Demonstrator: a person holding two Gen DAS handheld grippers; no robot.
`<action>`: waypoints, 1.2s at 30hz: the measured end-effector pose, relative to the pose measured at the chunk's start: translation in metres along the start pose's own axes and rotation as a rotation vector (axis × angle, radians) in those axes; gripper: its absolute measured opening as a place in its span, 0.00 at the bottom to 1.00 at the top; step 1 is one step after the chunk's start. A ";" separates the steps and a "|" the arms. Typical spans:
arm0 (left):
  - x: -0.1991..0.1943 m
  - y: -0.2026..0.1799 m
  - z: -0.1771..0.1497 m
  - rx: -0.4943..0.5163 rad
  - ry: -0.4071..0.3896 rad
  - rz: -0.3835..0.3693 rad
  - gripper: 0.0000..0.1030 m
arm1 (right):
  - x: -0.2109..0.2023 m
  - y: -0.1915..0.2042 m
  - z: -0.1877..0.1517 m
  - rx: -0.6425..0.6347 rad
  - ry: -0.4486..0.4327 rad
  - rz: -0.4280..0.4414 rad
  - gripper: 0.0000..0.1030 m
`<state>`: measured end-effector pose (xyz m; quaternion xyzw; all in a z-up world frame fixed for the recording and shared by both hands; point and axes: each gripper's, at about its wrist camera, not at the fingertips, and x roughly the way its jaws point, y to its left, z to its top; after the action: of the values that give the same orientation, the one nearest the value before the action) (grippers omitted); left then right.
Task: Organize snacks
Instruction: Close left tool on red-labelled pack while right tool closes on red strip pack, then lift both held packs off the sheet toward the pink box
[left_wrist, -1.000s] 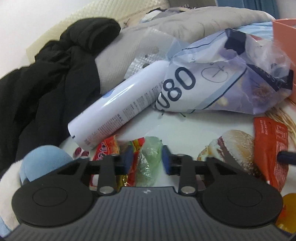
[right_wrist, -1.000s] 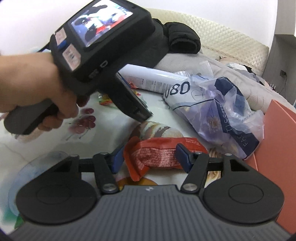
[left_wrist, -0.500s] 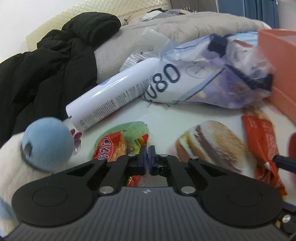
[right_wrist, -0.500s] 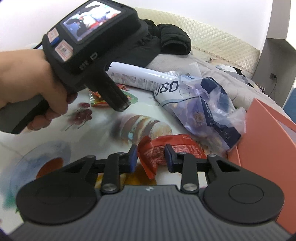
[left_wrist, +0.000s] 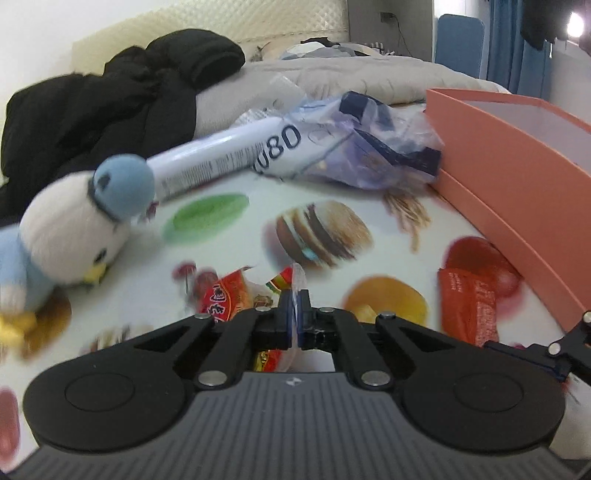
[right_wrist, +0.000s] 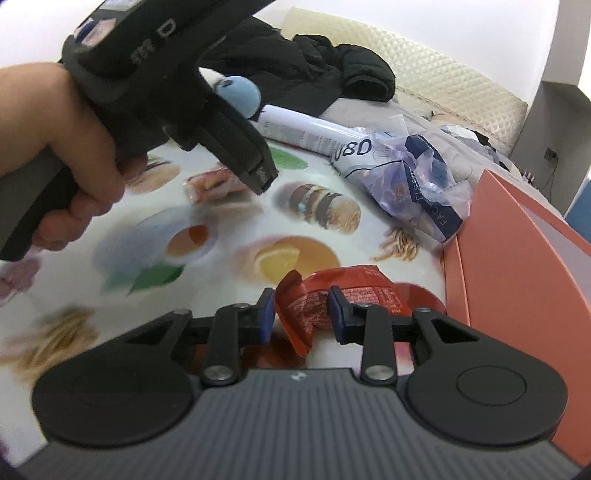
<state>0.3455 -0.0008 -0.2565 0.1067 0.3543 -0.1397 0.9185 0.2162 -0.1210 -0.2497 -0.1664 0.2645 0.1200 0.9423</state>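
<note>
My left gripper (left_wrist: 294, 314) is shut on the clear edge of a red and green snack packet (left_wrist: 229, 299), which hangs just above the food-print tablecloth (left_wrist: 221, 221). In the right wrist view a hand holds that gripper (right_wrist: 262, 181), with the blurred packet (right_wrist: 214, 184) at its tip. My right gripper (right_wrist: 301, 317) is shut on a crumpled red snack packet (right_wrist: 354, 291), also seen low on the right (left_wrist: 467, 306). The open orange box (right_wrist: 517, 277) stands just right of it, with its long side (left_wrist: 517, 166) visible in the left wrist view.
A white spray can (left_wrist: 210, 162) and a blue-purple plastic bag (left_wrist: 362, 147) lie at the back of the cloth. A blue and white plush bird (left_wrist: 74, 221) sits on the left. Black clothing (left_wrist: 110, 99) and a grey blanket (left_wrist: 332, 74) are piled behind.
Both grippers closed on their packets, the left fully on the thin edge. Both have pulled back and shifted; the plush bird and the orange box now show more.
</note>
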 end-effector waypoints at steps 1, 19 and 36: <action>-0.007 -0.002 -0.005 -0.017 0.001 -0.002 0.03 | -0.007 0.001 -0.003 -0.003 0.003 0.008 0.33; -0.112 -0.020 -0.083 -0.365 0.094 -0.130 0.17 | -0.107 -0.002 -0.055 0.002 0.053 0.149 0.35; -0.116 0.021 -0.098 -0.073 0.110 -0.052 0.94 | -0.100 -0.041 -0.045 0.406 0.113 0.163 0.76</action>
<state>0.2092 0.0691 -0.2469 0.0714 0.4119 -0.1441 0.8969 0.1250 -0.1896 -0.2221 0.0422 0.3480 0.1303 0.9275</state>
